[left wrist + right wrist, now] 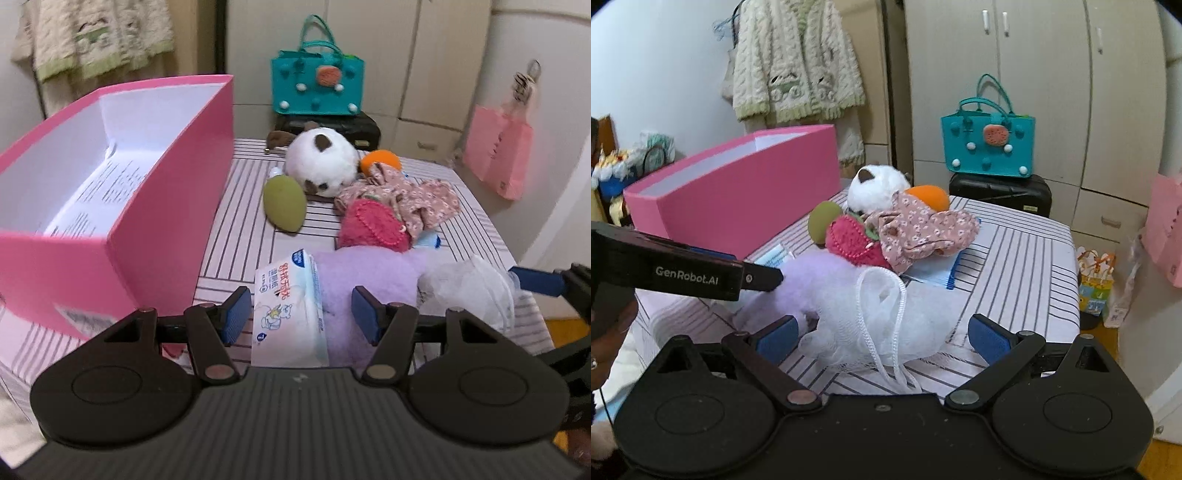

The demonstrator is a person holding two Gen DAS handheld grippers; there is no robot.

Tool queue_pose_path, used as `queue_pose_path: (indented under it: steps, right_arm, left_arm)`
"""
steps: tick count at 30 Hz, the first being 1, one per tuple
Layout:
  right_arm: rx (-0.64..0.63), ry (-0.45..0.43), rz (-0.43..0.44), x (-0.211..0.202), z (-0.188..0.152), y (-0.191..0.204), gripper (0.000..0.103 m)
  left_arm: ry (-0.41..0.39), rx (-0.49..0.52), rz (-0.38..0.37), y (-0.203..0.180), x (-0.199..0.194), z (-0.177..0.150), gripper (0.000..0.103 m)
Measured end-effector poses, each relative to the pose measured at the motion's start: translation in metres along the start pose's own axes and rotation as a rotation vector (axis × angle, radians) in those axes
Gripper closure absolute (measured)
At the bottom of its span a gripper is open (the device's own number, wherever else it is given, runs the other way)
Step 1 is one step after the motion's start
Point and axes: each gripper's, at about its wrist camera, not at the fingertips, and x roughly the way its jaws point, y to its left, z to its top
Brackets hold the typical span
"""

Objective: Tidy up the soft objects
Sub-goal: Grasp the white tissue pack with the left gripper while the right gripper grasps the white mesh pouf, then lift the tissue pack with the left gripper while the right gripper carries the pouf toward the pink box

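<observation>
My left gripper point(301, 314) is open, its pads either side of a tissue pack point(290, 314) that lies on a lilac plush cloth point(369, 280). My right gripper point(882, 338) is open around a white mesh bath puff point(882, 317). Behind lie a red strawberry plush point(373, 227), floral fabric point(406, 195), a white panda plush point(323, 160), a green plush point(284, 203) and an orange ball point(380, 160). An open pink box point(155, 206) stands at the left on the striped table point(243, 243). The left gripper also shows in the right wrist view point(753, 277).
A teal felt bag point(988, 146) sits on a black case point(1001, 194) behind the table. A knitted cardigan point(798, 62) hangs on the wall. A blue notebook point(942, 271) lies under the floral fabric. Pink paper bags point(498, 155) hang at the right.
</observation>
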Motion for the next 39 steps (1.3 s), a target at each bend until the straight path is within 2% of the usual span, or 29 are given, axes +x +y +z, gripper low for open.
queue_pose_path:
  steps: [6,8,9,12,14,16,18,22,26,27,29,31,33,35,36,37,38,39]
  right_arm:
    - [-0.015,0.023,0.016,0.014,0.003,0.000,0.003]
    - [-0.032,0.047,0.007,0.019,0.001,0.001,0.013]
    - [-0.065,0.069,0.002,0.021,-0.002,0.004,0.026]
    - [-0.126,0.056,-0.006,0.015,-0.008,0.009,0.047]
    - [-0.107,0.057,0.001,0.009,-0.009,0.006,0.054]
    - [-0.119,0.043,-0.030,0.003,-0.010,0.005,0.060]
    - [-0.117,0.032,-0.048,-0.003,-0.010,0.003,0.063]
    - [-0.093,0.033,-0.045,-0.010,-0.010,-0.003,0.064]
    - [-0.098,0.049,-0.028,-0.011,-0.014,-0.002,0.062]
    - [-0.106,0.047,-0.032,-0.011,-0.015,-0.001,0.053]
    - [-0.129,0.045,-0.046,-0.010,-0.015,0.003,0.046]
    - [-0.149,0.036,-0.049,-0.010,-0.016,0.006,0.030]
    - [-0.154,0.019,-0.057,-0.009,-0.015,0.007,0.027]
    - [-0.147,0.008,-0.065,-0.006,-0.013,0.004,0.027]
    - [-0.136,0.003,-0.066,-0.005,-0.012,0.002,0.027]
    - [-0.123,-0.002,-0.061,-0.004,-0.012,0.000,0.031]
    - [-0.109,-0.005,-0.048,-0.003,-0.011,-0.003,0.039]
    - [-0.097,0.005,-0.030,-0.002,-0.011,-0.005,0.053]
  left_arm:
    - [0.000,-0.098,-0.007,0.005,0.001,-0.003,0.038]
    - [0.001,-0.116,-0.010,0.008,0.002,-0.005,0.037]
    - [0.001,-0.117,-0.014,0.008,0.001,-0.005,0.037]
    - [0.007,-0.106,-0.030,0.007,0.003,-0.004,0.039]
    - [0.012,-0.127,-0.055,0.008,0.003,-0.005,0.044]
    - [0.014,-0.117,-0.053,0.007,0.004,-0.006,0.060]
    - [0.026,-0.112,-0.068,0.006,0.005,-0.007,0.062]
    - [0.037,-0.110,-0.102,0.003,0.004,-0.008,0.063]
    - [0.037,-0.103,-0.084,0.001,0.006,-0.007,0.060]
    - [0.041,-0.109,-0.082,0.001,0.007,-0.007,0.056]
    - [0.067,-0.111,-0.085,0.002,0.011,-0.007,0.051]
    - [0.080,-0.111,-0.094,0.002,0.014,-0.008,0.046]
    - [0.081,-0.090,-0.093,-0.001,0.014,-0.008,0.045]
    - [0.071,-0.097,-0.098,-0.002,0.014,-0.010,0.048]
    - [0.065,-0.090,-0.102,-0.002,0.014,-0.011,0.054]
    - [0.063,-0.084,-0.104,-0.002,0.014,-0.011,0.055]
    - [0.060,-0.081,-0.107,-0.002,0.014,-0.012,0.055]
    - [0.058,-0.080,-0.111,-0.001,0.013,-0.012,0.056]
